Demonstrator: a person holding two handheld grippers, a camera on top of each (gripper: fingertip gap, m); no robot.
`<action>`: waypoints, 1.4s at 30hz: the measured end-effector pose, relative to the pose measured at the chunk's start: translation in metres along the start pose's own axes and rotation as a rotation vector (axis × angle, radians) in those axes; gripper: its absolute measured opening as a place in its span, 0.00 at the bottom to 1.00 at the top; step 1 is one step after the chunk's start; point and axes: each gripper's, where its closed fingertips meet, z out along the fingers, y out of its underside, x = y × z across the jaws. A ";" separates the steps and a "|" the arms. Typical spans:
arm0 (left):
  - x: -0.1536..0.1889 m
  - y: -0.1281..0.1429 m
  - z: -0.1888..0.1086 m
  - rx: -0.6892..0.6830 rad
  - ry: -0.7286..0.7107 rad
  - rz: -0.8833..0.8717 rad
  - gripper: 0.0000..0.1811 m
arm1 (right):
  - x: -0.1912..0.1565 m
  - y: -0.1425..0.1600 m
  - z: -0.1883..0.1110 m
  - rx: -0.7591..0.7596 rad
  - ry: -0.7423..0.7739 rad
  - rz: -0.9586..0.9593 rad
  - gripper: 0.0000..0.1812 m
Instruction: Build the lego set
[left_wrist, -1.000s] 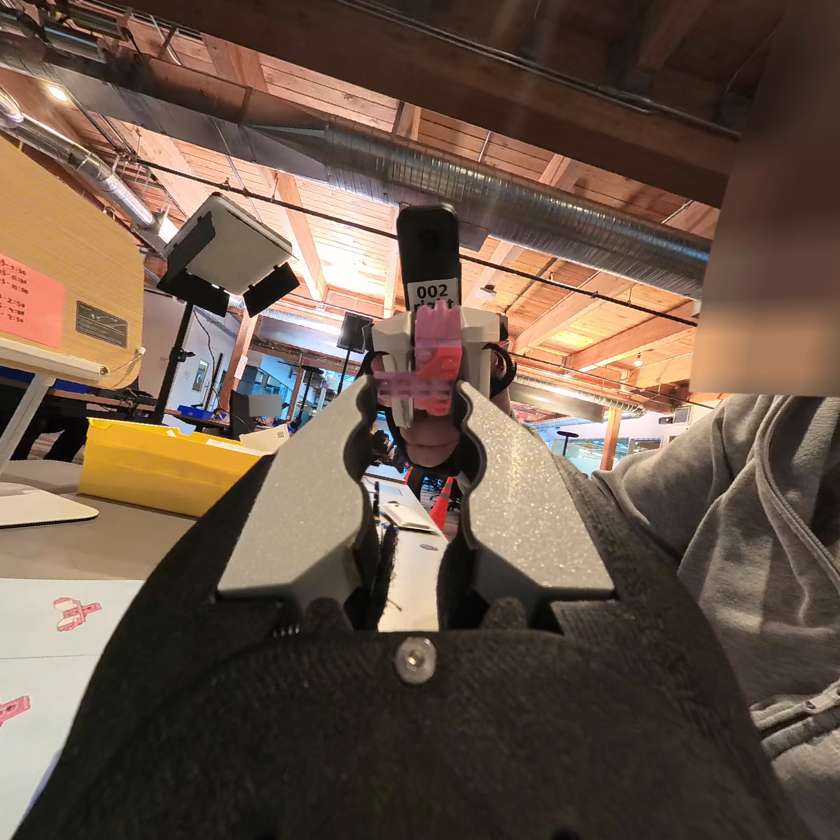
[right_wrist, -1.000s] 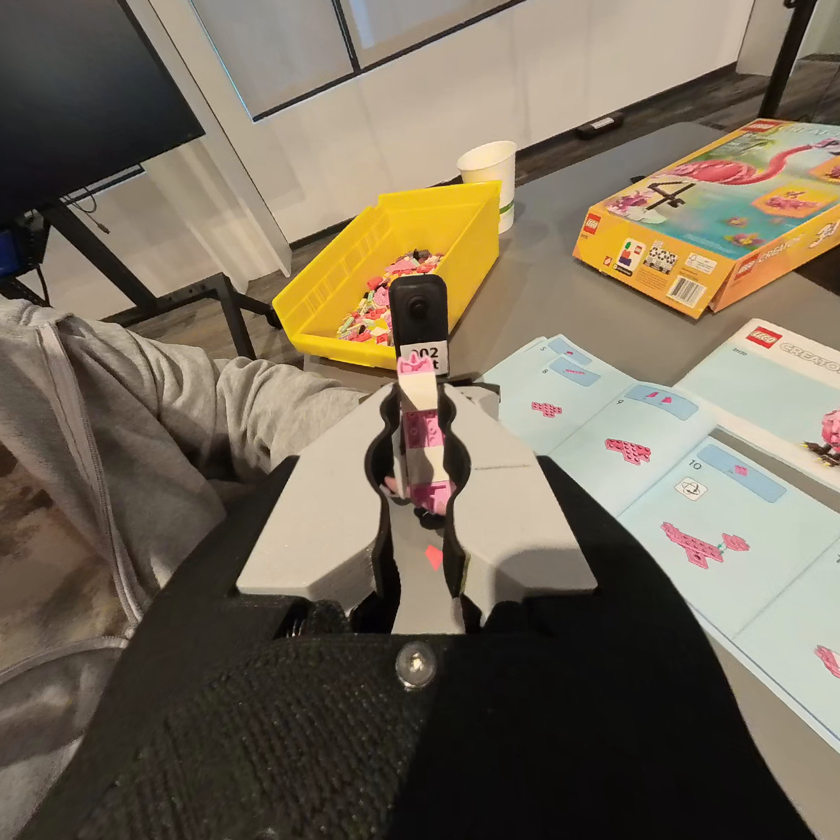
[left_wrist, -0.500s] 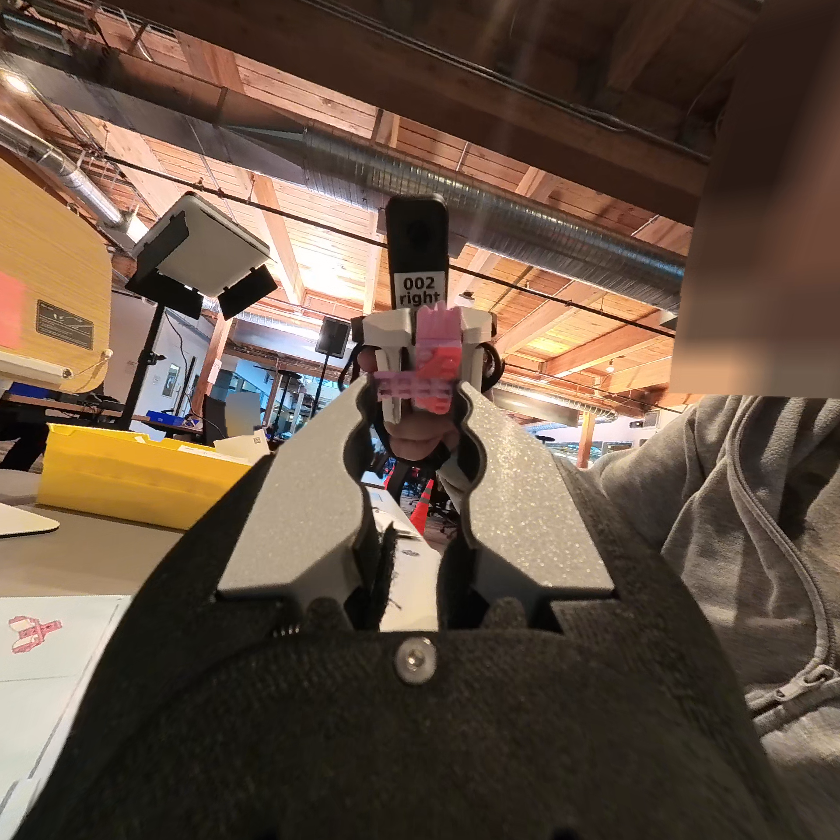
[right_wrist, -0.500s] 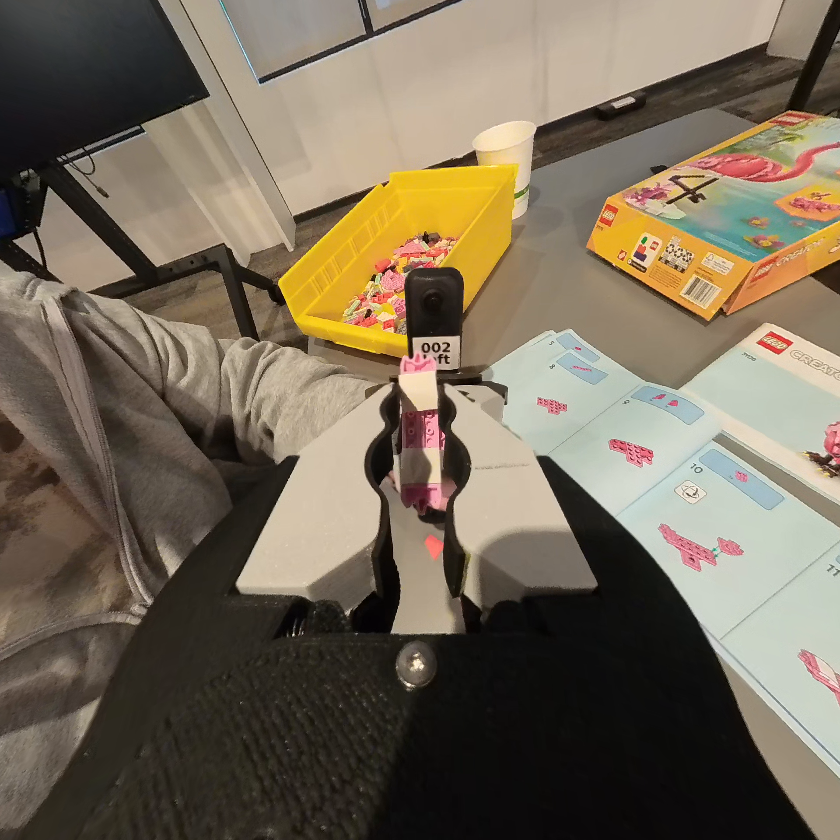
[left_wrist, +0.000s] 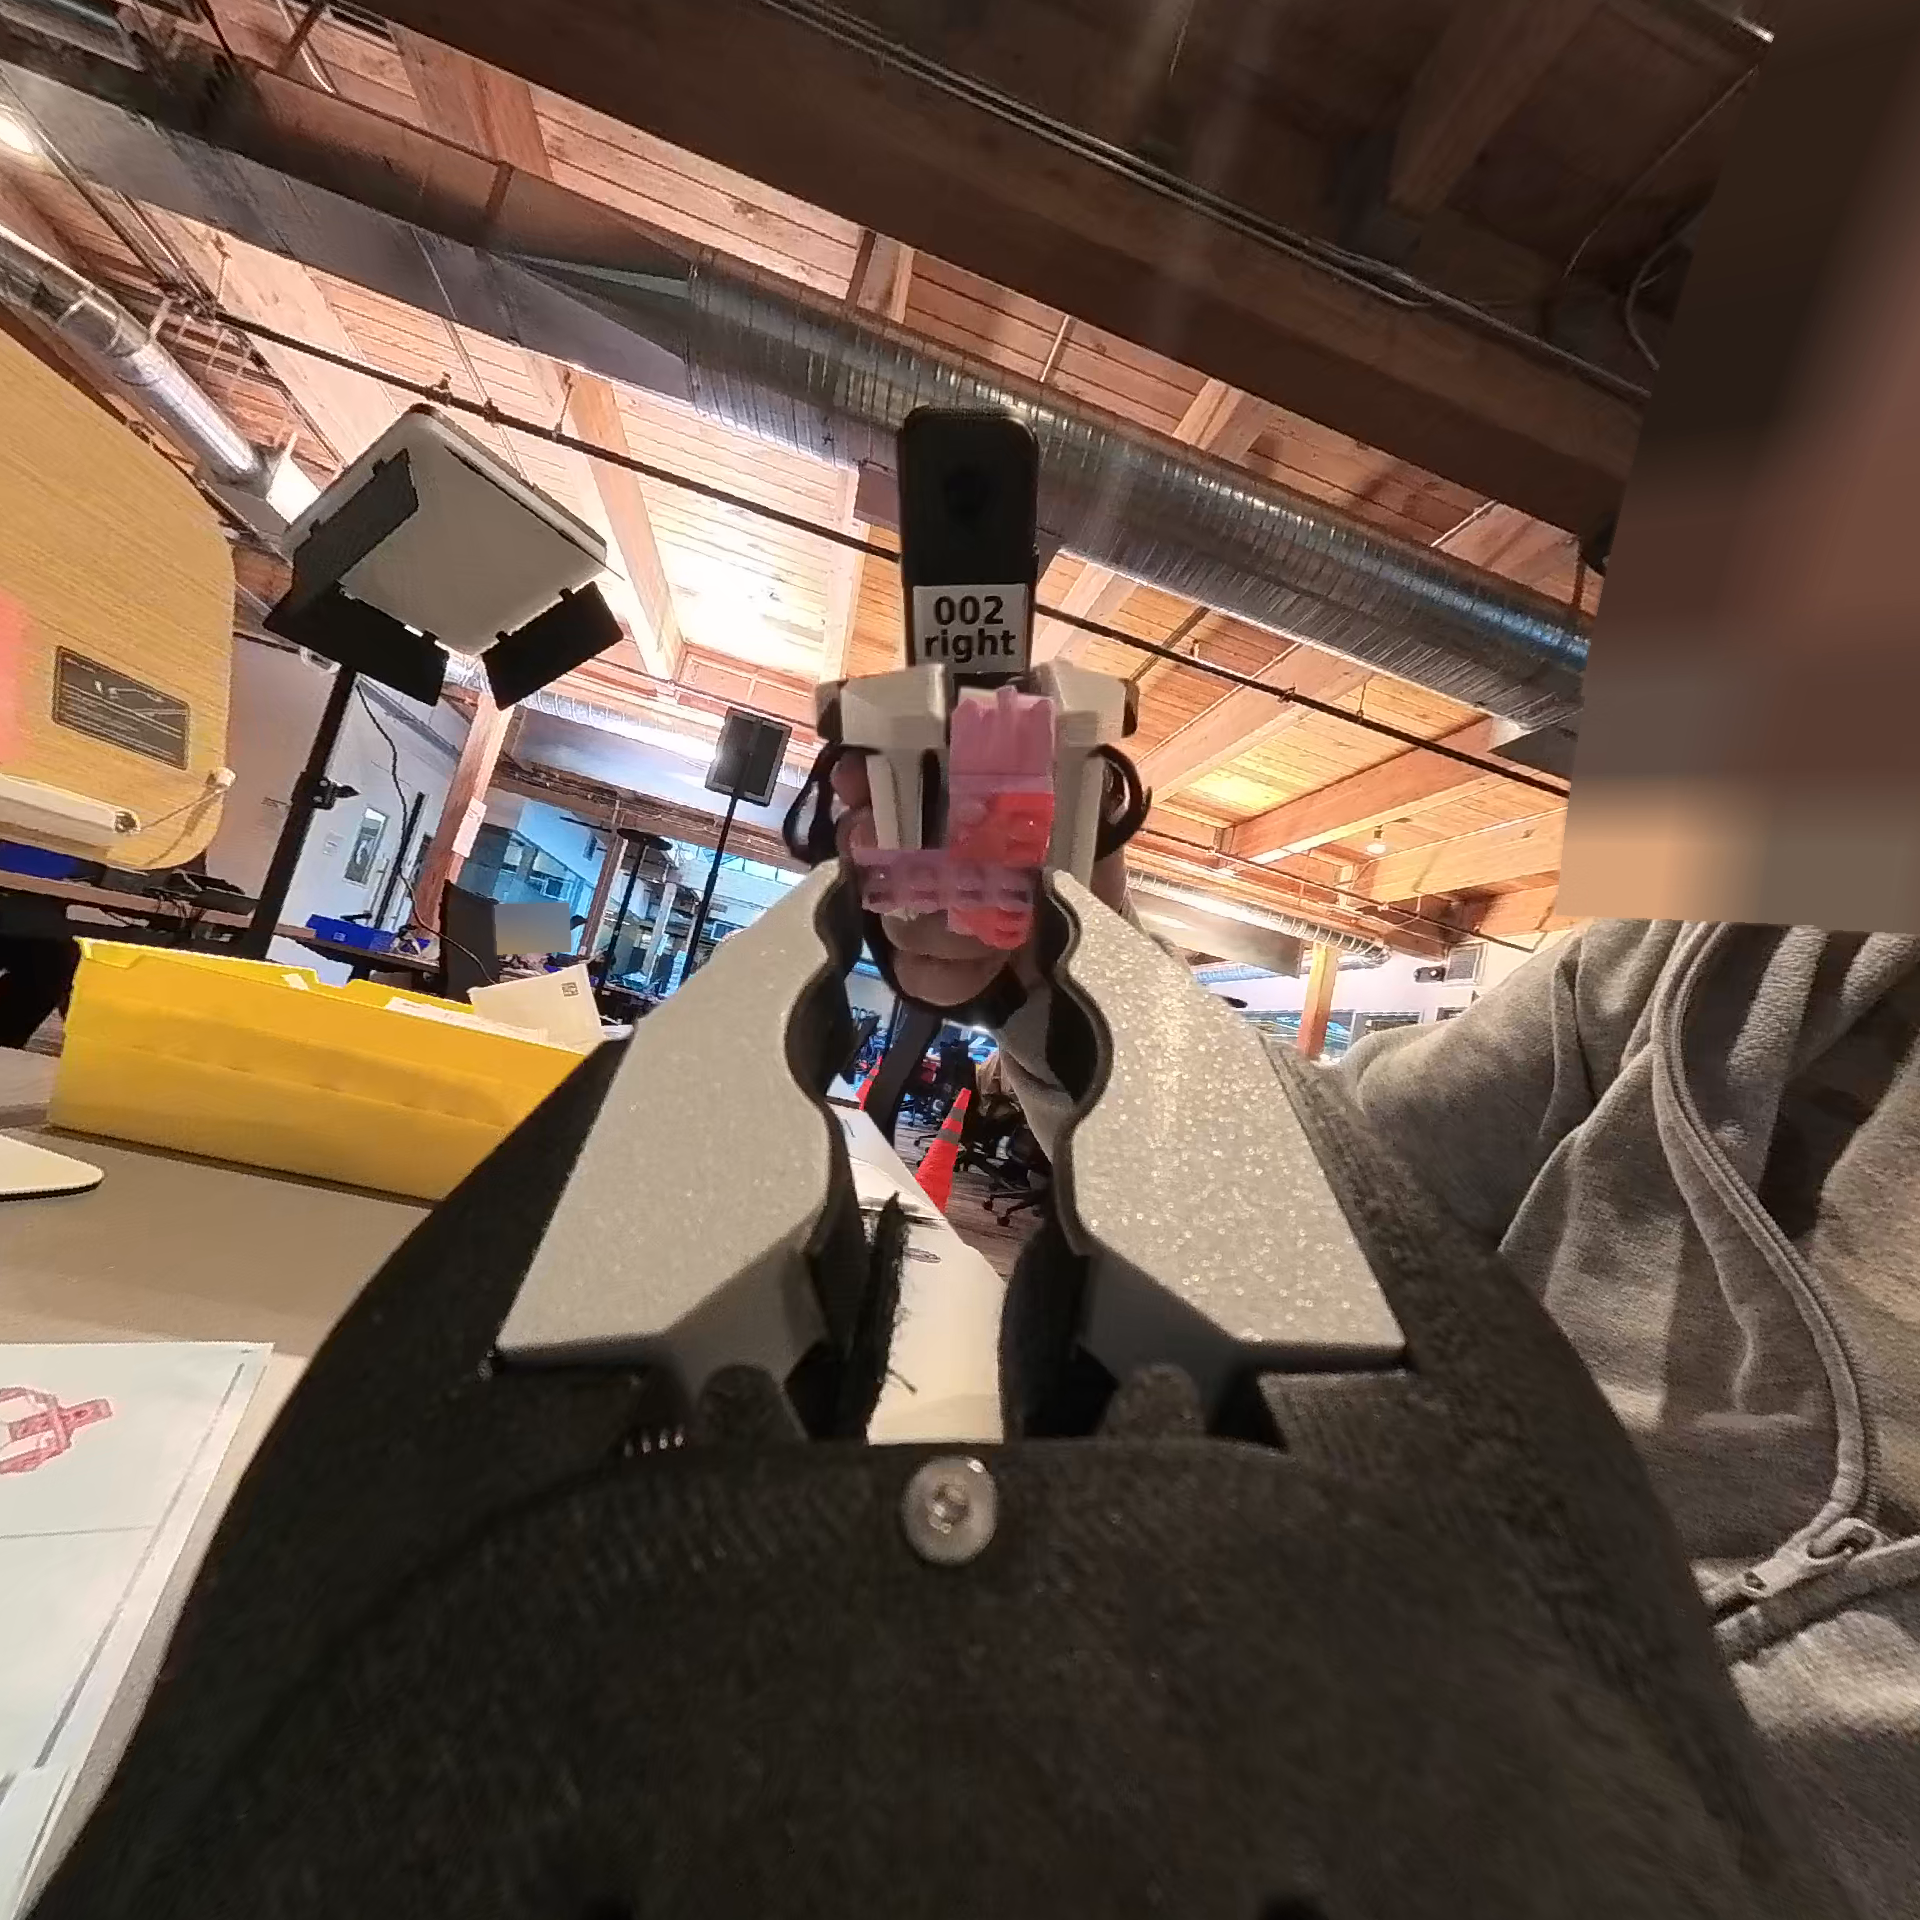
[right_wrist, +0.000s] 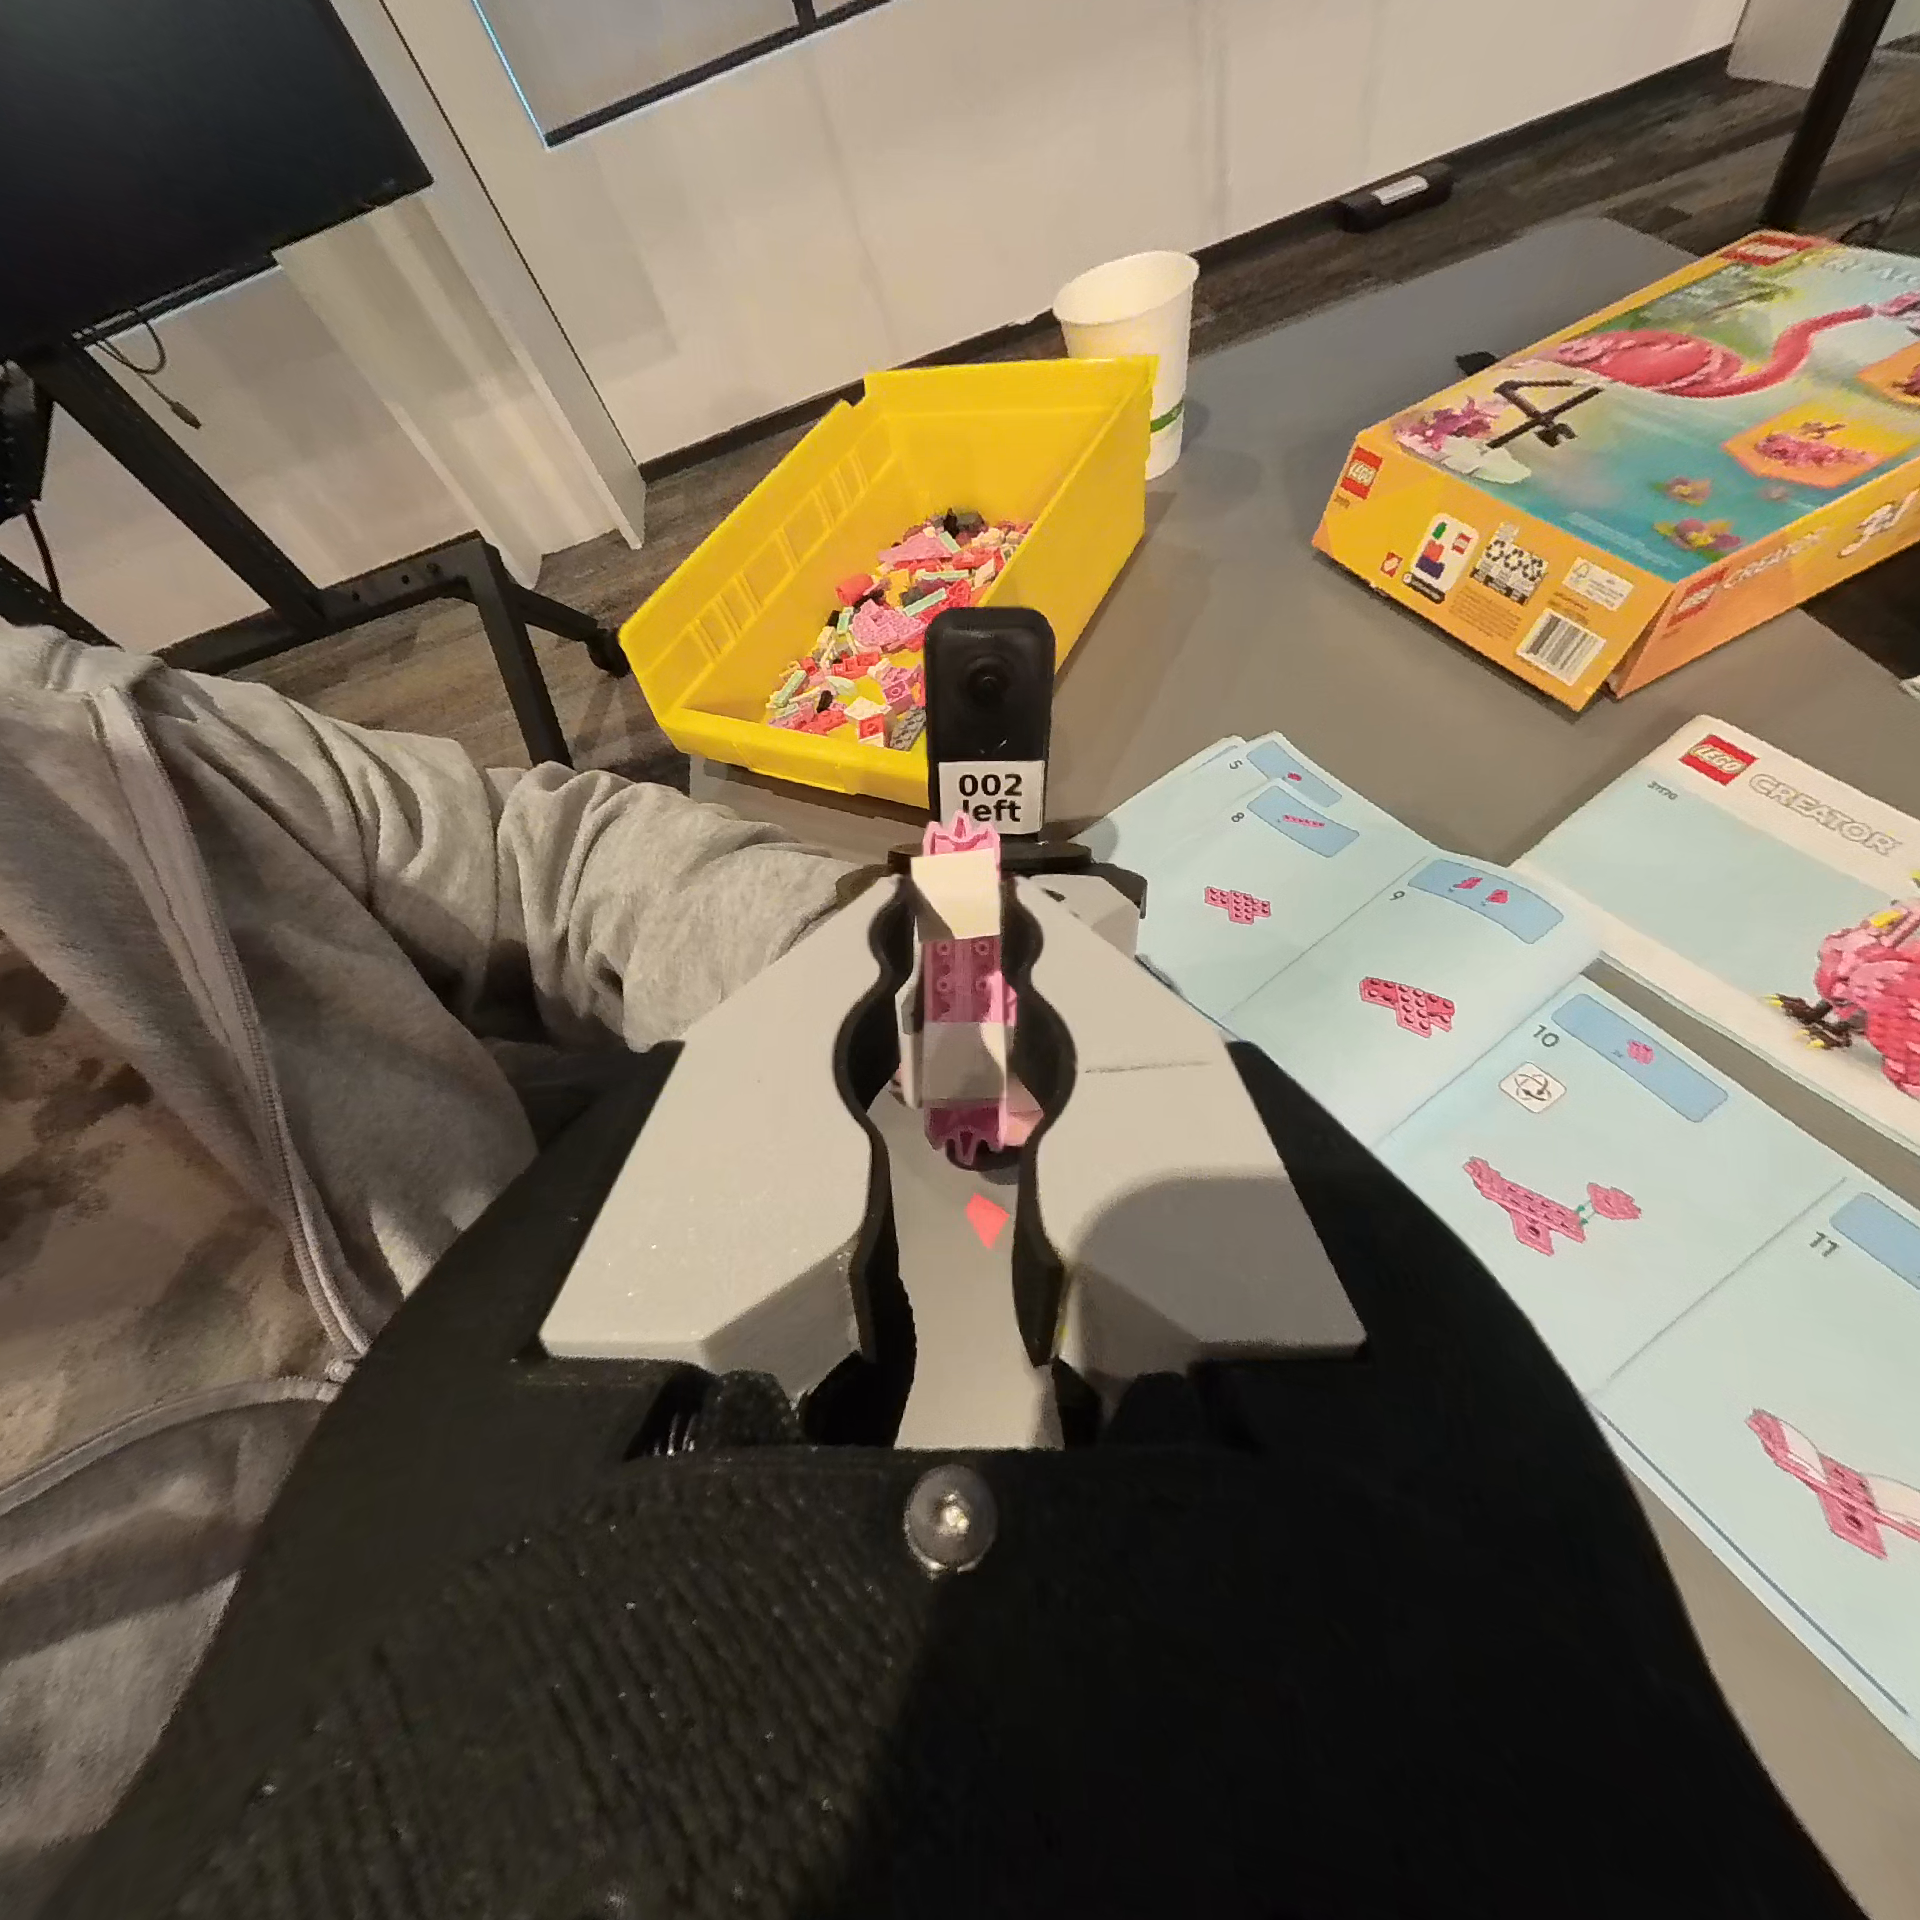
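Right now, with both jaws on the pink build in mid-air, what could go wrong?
1. The pink lego assembly is held in the air between the right gripper and the left gripper; a slip would likely drop it.
2. Pushing head-on off-axis could pop bricks apart.
3. The paper cup by the yellow bin could tip on the next reach.

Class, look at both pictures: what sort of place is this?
Probably a shared workshop or open office: exposed wooden ceiling beams, a ribbed metal air duct, and a grey worktable bearing a yellow plastic parts bin.

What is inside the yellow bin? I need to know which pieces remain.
The yellow bin holds loose lego pieces, mostly pink; the left gripper's camera covers its near corner.
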 end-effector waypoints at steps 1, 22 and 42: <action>-0.001 0.000 0.000 0.001 -0.001 -0.002 0.18 | 0.002 -0.002 -0.003 0.007 0.016 -0.003 0.08; -0.015 0.004 -0.004 -0.040 -0.056 -0.016 0.18 | 0.106 0.245 -0.108 -0.457 0.627 0.216 0.09; -0.014 0.009 -0.004 -0.053 -0.039 -0.050 0.18 | 0.079 0.214 -0.087 -0.283 0.352 -0.121 0.21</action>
